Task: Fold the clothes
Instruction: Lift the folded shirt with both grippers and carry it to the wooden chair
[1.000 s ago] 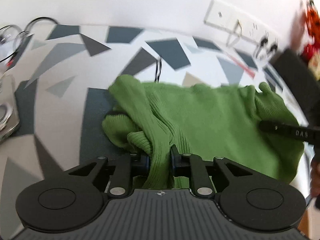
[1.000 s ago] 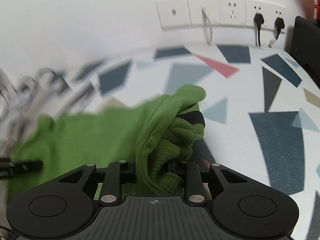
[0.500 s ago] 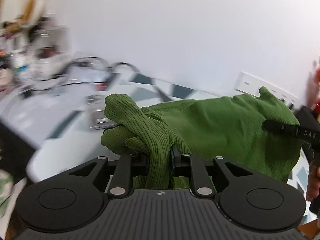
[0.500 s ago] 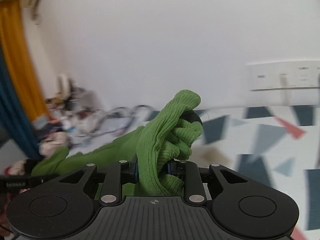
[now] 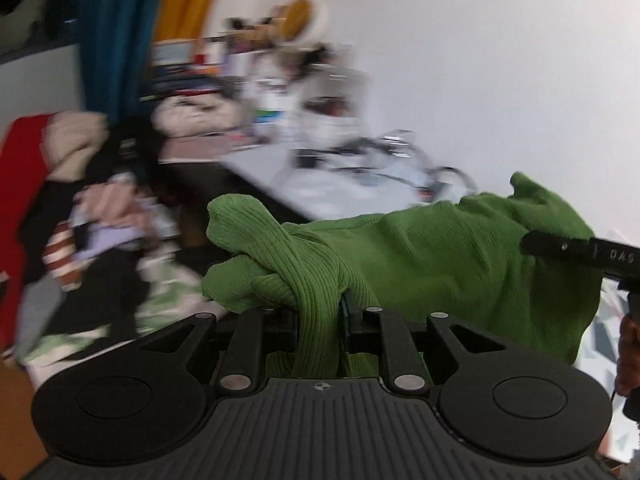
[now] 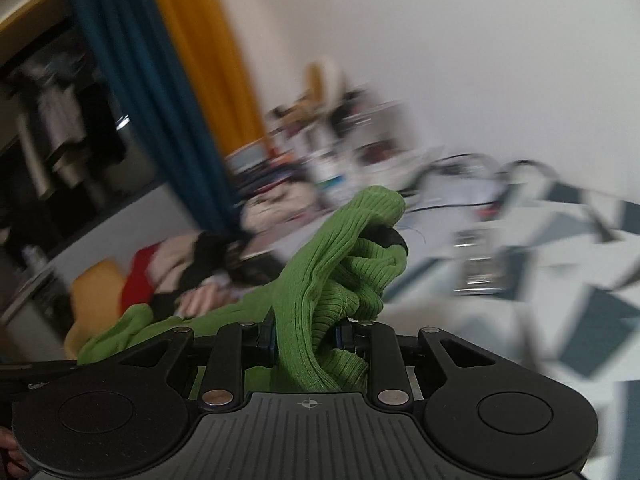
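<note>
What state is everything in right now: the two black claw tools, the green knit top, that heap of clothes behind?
Left gripper: shut on a bunched fold of the top.
Right gripper: shut on another bunch of it.
Green ribbed knit top: lifted, stretched between both grippers, not folded.
Pile of mixed clothes: heaped, unfolded, blurred.
Patterned table: partly visible at the right, blurred.
</note>
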A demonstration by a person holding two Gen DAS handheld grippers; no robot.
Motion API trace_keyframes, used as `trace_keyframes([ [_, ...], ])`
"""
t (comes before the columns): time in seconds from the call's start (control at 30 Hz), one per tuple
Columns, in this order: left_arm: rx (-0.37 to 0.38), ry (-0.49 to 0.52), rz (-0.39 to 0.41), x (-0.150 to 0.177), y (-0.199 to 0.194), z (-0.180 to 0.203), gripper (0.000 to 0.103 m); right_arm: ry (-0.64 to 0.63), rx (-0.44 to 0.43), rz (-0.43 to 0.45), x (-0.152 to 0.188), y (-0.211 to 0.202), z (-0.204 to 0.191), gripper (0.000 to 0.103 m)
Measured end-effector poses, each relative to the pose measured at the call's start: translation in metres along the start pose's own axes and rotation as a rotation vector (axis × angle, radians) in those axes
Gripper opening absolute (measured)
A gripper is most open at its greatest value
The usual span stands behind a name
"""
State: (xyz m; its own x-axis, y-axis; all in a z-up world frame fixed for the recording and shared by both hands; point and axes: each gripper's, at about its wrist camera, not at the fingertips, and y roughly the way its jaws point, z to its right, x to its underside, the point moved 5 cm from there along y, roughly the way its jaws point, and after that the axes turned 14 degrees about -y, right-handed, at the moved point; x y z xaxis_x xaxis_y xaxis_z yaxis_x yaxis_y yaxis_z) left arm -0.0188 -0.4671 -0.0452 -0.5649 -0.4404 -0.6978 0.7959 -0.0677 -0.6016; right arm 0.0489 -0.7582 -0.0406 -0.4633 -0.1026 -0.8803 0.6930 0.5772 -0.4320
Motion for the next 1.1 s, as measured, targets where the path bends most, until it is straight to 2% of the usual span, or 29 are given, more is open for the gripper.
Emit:
trace_keyframes([
  [0.2, -0.142, -0.134, 0.054, -0.05, -0.061, -0.167, 0.019, 0.017, -0.149, -0.072, -0.023, 0.102, -0.147, 0.021],
  [0.33, -0.218, -0.206, 0.119, -0.073, -0.096, -0.248, 0.019, -0.011, -0.228, -0.109, -0.036, 0.154, -0.237, 0.021],
  [0.5, -0.304, -0.294, 0.164, -0.092, -0.12, -0.327, 0.019, -0.137, -0.334, -0.152, -0.051, 0.217, -0.338, 0.021],
  [0.77, -0.465, -0.383, 0.203, -0.119, -0.14, -0.447, 0.019, -0.193, -0.503, -0.215, -0.051, 0.328, -0.47, 0.021],
  [0.93, -0.564, -0.4, 0.166, -0.161, -0.134, -0.529, 0.019, -0.203, -0.585, -0.217, -0.057, 0.41, -0.537, 0.021],
  [1.1, -0.608, -0.404, 0.141, -0.204, -0.125, -0.596, 0.019, -0.186, -0.637, -0.25, -0.06, 0.48, -0.597, 0.022],
])
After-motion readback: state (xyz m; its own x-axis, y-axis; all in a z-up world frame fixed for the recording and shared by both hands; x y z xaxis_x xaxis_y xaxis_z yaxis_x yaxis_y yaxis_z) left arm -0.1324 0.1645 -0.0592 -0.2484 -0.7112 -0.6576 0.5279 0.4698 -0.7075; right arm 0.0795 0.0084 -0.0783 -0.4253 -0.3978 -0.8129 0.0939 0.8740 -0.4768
